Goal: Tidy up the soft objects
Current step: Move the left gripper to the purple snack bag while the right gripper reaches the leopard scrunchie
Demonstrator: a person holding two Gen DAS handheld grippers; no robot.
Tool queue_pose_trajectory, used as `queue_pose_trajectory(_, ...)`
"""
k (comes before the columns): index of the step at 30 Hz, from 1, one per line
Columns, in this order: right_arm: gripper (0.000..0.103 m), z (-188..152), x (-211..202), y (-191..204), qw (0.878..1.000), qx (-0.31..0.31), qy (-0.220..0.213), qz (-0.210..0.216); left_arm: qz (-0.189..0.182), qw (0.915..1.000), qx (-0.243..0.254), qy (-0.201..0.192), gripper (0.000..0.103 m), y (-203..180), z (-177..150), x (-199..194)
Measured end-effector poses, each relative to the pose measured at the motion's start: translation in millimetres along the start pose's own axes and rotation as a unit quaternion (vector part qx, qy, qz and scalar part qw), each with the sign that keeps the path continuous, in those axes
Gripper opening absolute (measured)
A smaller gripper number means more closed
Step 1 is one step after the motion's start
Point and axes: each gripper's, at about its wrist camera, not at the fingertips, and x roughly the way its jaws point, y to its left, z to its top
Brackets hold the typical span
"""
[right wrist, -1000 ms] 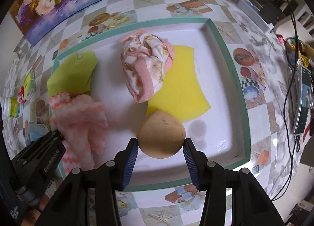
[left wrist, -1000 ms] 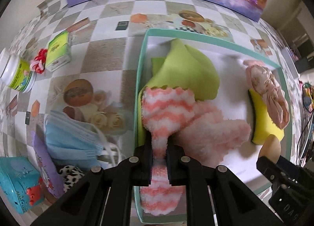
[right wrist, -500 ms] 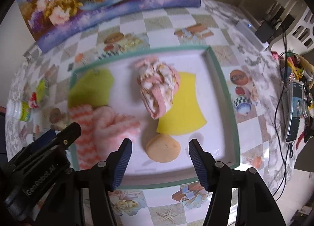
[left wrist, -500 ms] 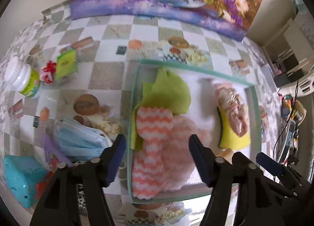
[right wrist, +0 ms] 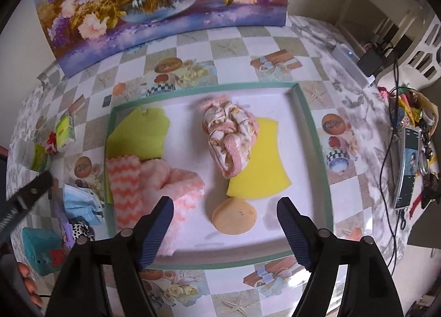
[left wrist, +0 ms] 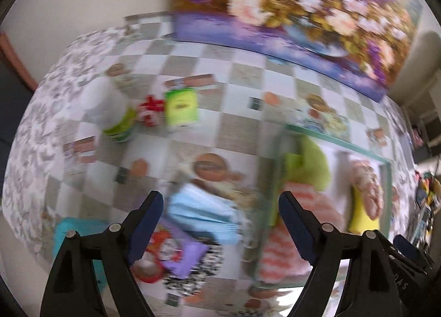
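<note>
- Left wrist view, very blurry: the left hand-held gripper (left wrist: pixel 220 206) has just been opening its jaws. They stand wide apart and hold nothing.
- Under it on the table (left wrist: pixel 239 135) lies a blue face mask (left wrist: pixel 201 212). Just beside it lie a purple packet (left wrist: pixel 187 256) and a black and white spotted thing (left wrist: pixel 190 281).
- A white bottle (left wrist: pixel 110 107), a red bow (left wrist: pixel 150 110) and a green box (left wrist: pixel 182 107) sit near the table's left edge.
- The green-rimmed tray (left wrist: pixel 336 143) is to the right. In it lie the pink zigzag cloth (left wrist: pixel 289 237) and the green cloth (left wrist: pixel 311 165).
- Right wrist view, sharp: the right hand-held gripper (right wrist: pixel 224 227) has also just been opening its jaws. They are apart and hold nothing.
- A round tan sponge (right wrist: pixel 234 216) lies on the tray (right wrist: pixel 317 146) floor near its front edge, below the open jaws, touched by neither.
- A yellow sponge (right wrist: pixel 261 176) is just behind it, and a flowery cloth bundle (right wrist: pixel 230 137) lies partly on that sponge.
- The fluffy pink cloth and zigzag cloth (right wrist: pixel 124 182) lie at the tray's left edge, with the green cloth (right wrist: pixel 137 135) in the back left corner.
</note>
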Motion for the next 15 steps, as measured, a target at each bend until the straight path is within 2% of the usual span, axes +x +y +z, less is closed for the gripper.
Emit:
queue_pose_trajectory(8, 0.08, 1, 10, 7, 1.0, 0.004, 0.008, 0.003, -0.007, 0.999, -0.043, 0.006, 0.086, 38, 5, 3)
queue_pose_trajectory(15, 0.08, 1, 9, 39, 0.999, -0.018, 0.003, 0.047, 0.017, 0.9974, -0.067, 0.019, 0.086, 76, 6, 8)
